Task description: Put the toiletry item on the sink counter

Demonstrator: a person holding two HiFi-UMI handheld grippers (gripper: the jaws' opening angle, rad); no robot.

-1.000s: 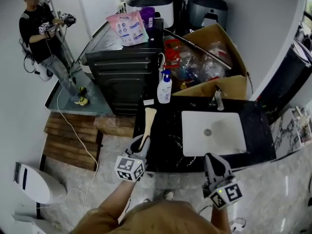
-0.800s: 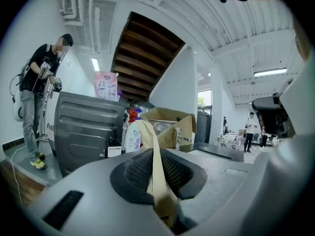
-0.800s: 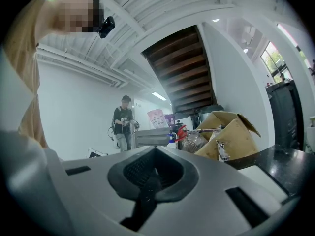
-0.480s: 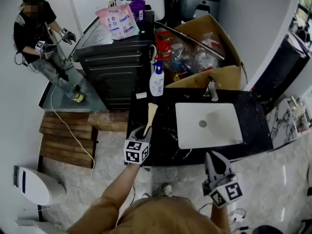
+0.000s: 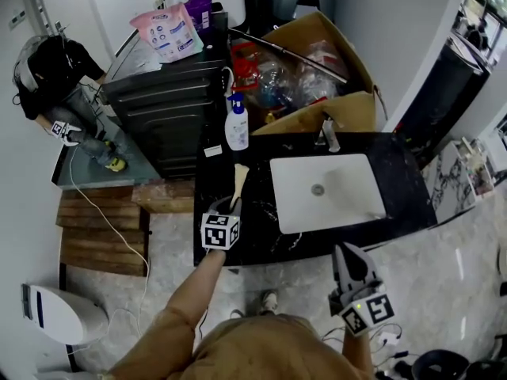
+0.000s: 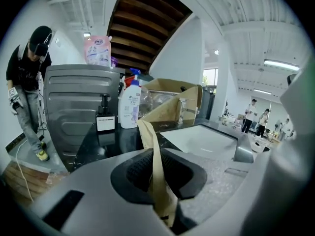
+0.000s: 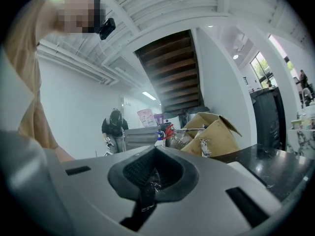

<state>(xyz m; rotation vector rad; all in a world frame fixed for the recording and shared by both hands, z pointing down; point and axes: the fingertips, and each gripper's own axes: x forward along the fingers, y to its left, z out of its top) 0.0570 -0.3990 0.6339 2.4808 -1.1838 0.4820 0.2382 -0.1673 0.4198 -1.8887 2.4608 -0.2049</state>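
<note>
My left gripper point(image 5: 230, 206) is shut on a flat tan toiletry tube point(image 5: 239, 178) and holds it by its near end. The tube points away from me over the left part of the black sink counter point(image 5: 261, 237). In the left gripper view the tube point(image 6: 149, 136) stands on edge between the jaws of the left gripper point(image 6: 158, 178), with the counter just beyond. My right gripper point(image 5: 346, 253) hangs off the counter's front edge, to the right, jaws together and nothing held. The right gripper view shows the right gripper point(image 7: 150, 181) with its pads meeting.
A white basin point(image 5: 325, 192) with a faucet point(image 5: 329, 137) fills the counter's middle. A white pump bottle point(image 5: 236, 125) stands at the back left corner. Behind are a cardboard box point(image 5: 333, 101) of clutter, a dark cabinet point(image 5: 158, 109) and a pink pouch point(image 5: 164, 30). A person point(image 5: 59, 77) bends at far left.
My left gripper has come down and forward with the tan tube, now low over the counter's left part. The right gripper has shifted only a little. The person at left has bent over.
</note>
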